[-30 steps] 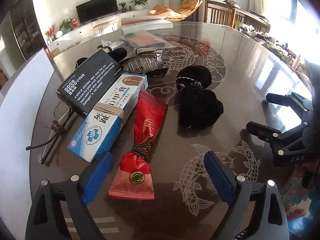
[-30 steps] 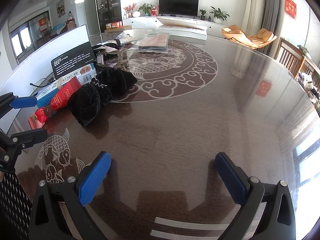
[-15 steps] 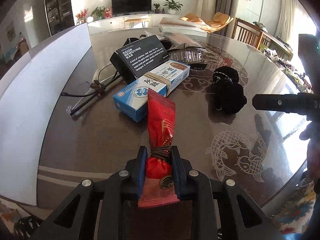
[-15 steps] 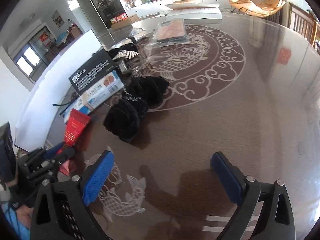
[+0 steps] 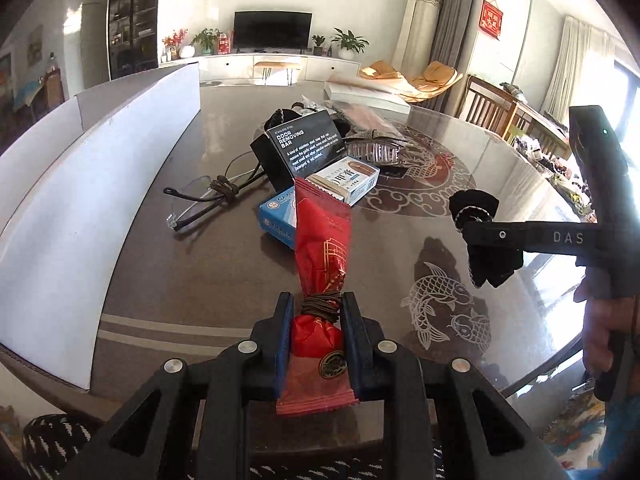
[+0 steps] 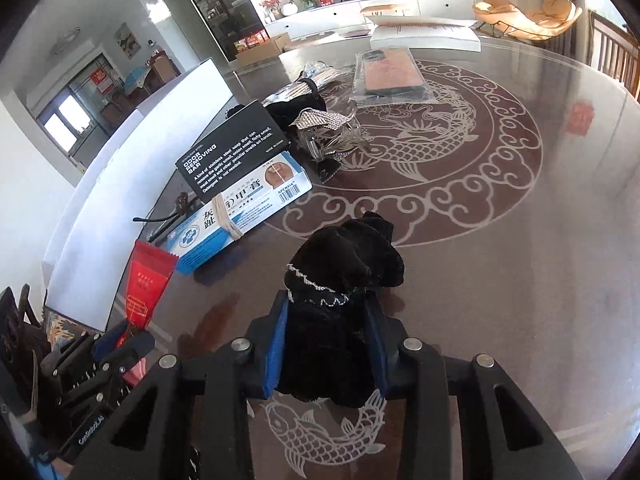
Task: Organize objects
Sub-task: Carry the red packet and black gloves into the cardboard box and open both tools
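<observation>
The left gripper (image 5: 316,344) is clenched on the near end of the red packet (image 5: 322,248), the right gripper (image 6: 326,344) has just closed on the black velvet pouch (image 6: 344,276), and the boxes (image 5: 320,184) lie farther on the table (image 5: 400,252).

Bright daylight from the window (image 5: 628,128) glares on the table (image 5: 400,248); fisheye edges bend.
</observation>
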Available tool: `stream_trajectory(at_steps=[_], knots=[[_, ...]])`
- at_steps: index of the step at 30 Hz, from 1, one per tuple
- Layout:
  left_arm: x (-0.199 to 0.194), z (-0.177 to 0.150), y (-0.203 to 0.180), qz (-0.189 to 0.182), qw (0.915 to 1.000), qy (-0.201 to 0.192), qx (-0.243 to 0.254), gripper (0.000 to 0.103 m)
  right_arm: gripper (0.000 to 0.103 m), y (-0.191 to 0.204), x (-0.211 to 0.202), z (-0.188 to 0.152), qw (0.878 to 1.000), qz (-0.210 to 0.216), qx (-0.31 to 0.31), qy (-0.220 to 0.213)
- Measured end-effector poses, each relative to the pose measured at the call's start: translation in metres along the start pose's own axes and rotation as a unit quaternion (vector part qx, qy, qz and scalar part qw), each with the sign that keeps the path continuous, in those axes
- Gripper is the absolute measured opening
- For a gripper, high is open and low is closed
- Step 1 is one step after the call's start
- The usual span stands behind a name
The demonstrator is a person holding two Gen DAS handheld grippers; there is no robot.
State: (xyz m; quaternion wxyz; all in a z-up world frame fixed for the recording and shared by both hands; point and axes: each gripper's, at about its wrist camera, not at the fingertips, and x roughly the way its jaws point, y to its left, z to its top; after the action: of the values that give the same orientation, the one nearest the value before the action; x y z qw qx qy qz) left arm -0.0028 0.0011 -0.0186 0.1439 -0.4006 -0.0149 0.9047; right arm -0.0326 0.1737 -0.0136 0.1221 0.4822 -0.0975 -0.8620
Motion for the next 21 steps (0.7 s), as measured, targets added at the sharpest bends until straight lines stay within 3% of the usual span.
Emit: stream_trajectory(at_steps=[5, 9, 11, 14, 17, 21], knots=[[-0.014, 0.006, 0.012, -0.018, 0.9990, -0.025, -0.033, 0.023, 0.036, 0.003, -0.020, -0.008, 1.000, -0.003, -0.010, 0.000], [-0.049, 0.014, 0.040, -0.020, 0.9948, -0.056, -0.082, 0.023, 0.036, 0.040, -0.025, 0.010, 0.999, 0.034, -0.031, -0.014], [-0.073, 0.025, 0.065, -0.010, 0.9904, -0.083, -0.110, 0.023, 0.036, 0.081, -0.030, 0.027, 0.995, 0.065, -0.065, -0.033], [-0.099, 0.042, 0.113, 0.033, 0.9833, -0.105, -0.145, 0.023, 0.036, 0.156, -0.034, 0.058, 0.983, 0.116, -0.127, -0.057], [-0.105, 0.055, 0.166, 0.086, 0.9766, -0.087, -0.177, 0.023, 0.036, 0.231, -0.020, 0.083, 0.969, 0.153, -0.182, -0.066], [-0.091, 0.064, 0.225, 0.127, 0.9689, -0.043, -0.208, 0.024, 0.036, 0.304, 0.024, 0.100, 0.961, 0.188, -0.200, -0.040]])
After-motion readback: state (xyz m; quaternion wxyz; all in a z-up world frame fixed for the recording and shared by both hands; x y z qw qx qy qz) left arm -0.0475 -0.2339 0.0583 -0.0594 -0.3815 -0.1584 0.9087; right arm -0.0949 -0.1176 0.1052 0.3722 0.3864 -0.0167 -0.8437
